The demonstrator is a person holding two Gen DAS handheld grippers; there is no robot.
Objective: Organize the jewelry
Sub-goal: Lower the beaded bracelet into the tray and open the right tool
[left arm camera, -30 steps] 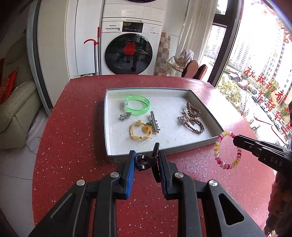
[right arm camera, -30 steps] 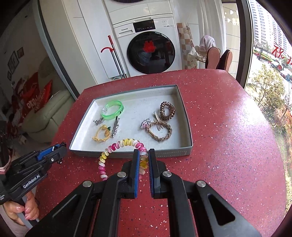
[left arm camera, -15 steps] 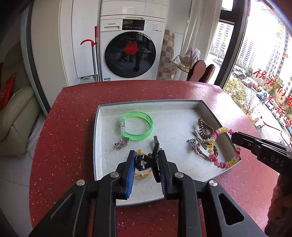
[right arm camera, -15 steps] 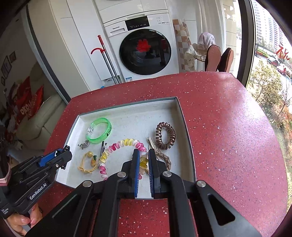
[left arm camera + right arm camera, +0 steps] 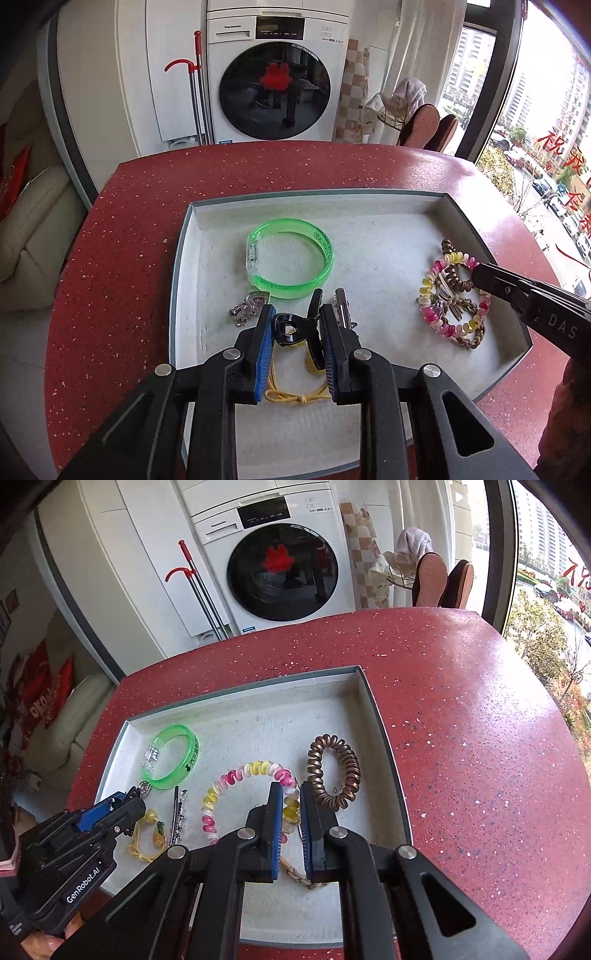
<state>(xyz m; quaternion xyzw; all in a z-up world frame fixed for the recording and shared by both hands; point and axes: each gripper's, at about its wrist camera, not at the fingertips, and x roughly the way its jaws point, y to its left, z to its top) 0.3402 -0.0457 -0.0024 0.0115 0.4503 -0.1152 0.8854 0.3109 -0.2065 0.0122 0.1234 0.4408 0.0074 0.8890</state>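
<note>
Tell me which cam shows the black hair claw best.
Left wrist: the black hair claw sits clamped between the left gripper's pads, centre frame. In the right wrist view that gripper shows side-on at the left edge, the claw barely visible.

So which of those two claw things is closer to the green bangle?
Left. The left gripper, clamped on a black hair clip, hangs just in front of the green bangle. The right gripper holds a spiral band farther to the bangle's right.

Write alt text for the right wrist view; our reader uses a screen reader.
The right tool grips a pink-and-yellow spiral bracelet over a grey tray on a red table, beside a green bangle and brown coil tie.
</note>
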